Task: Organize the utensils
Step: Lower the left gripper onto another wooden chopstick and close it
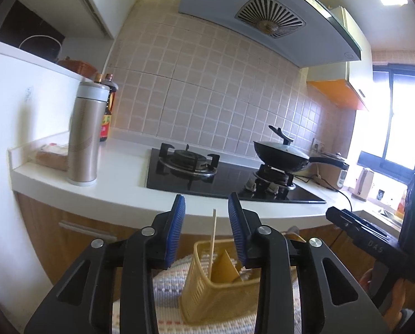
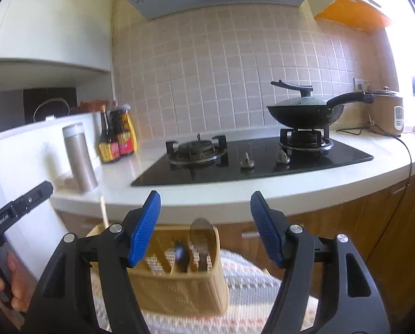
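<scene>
A tiled kitchen with a white countertop (image 2: pixel 235 194) fills the upper frame. At lower centre, a yellow utensil basket (image 2: pixel 179 286) holds a chopstick (image 1: pixel 213 239) and metal spoon (image 2: pixel 201 236). Left gripper (image 1: pixel 206 231) and right gripper (image 2: pixel 204 228) are both apart, empty.

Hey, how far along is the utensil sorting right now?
Mostly done, it seems. The yellow caddy already holds a chopstick, a metal spoon and a dark spoon. Nothing is in hand: the left hand-held gripper and right hand-held gripper are both open and empty. No loose utensils show, so I can't tell what is left.
</scene>
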Available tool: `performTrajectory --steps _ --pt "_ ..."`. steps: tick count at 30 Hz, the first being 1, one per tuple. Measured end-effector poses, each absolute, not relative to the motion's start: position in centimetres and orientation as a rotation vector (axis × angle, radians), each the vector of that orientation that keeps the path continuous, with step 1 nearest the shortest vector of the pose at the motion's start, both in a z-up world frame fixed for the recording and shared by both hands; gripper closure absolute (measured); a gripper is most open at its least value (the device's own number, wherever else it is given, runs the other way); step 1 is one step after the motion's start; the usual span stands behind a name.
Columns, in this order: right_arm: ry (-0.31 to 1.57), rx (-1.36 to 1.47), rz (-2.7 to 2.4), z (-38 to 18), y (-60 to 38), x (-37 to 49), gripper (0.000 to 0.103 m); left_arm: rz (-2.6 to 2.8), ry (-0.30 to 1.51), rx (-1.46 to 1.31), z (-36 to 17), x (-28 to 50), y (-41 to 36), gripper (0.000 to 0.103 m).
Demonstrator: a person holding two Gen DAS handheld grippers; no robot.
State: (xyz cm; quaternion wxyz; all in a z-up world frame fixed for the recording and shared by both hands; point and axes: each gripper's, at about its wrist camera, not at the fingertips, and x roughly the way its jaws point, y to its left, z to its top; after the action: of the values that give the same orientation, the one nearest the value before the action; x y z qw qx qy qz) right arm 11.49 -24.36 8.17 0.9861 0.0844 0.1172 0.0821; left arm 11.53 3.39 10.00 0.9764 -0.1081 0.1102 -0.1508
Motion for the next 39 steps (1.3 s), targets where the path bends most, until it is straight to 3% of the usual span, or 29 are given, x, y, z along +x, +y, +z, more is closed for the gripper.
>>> performTrajectory --steps 9,18,21,25,30,32,39 --pt "0.511 0.116 0.194 8.8 -24.5 6.6 0.039 -0.378 0.450 -0.185 10.2 8.3 3.9 0.061" --pt "0.842 0.134 0.242 4.0 -23.4 5.6 0.040 -0.374 0.794 -0.054 3.6 7.6 2.5 0.061" --pt "0.978 0.154 0.269 0.7 -22.7 5.8 0.047 -0.393 0.938 -0.056 0.2 8.5 2.5 0.063" --pt "1.127 0.196 0.306 -2.9 -21.9 6.1 0.066 -0.395 1.066 -0.083 -3.6 9.6 2.9 0.063" --pt "1.192 0.161 0.286 -5.2 -21.0 5.9 0.070 -0.396 1.127 -0.092 -5.7 10.4 3.0 0.068" --pt "1.209 0.170 0.292 -5.8 -20.9 5.8 0.077 -0.402 1.139 -0.078 -6.2 10.6 2.7 0.071" --pt "1.243 0.136 0.278 -7.3 -19.8 6.6 0.086 -0.383 1.144 0.023 -6.0 10.2 0.8 0.073"
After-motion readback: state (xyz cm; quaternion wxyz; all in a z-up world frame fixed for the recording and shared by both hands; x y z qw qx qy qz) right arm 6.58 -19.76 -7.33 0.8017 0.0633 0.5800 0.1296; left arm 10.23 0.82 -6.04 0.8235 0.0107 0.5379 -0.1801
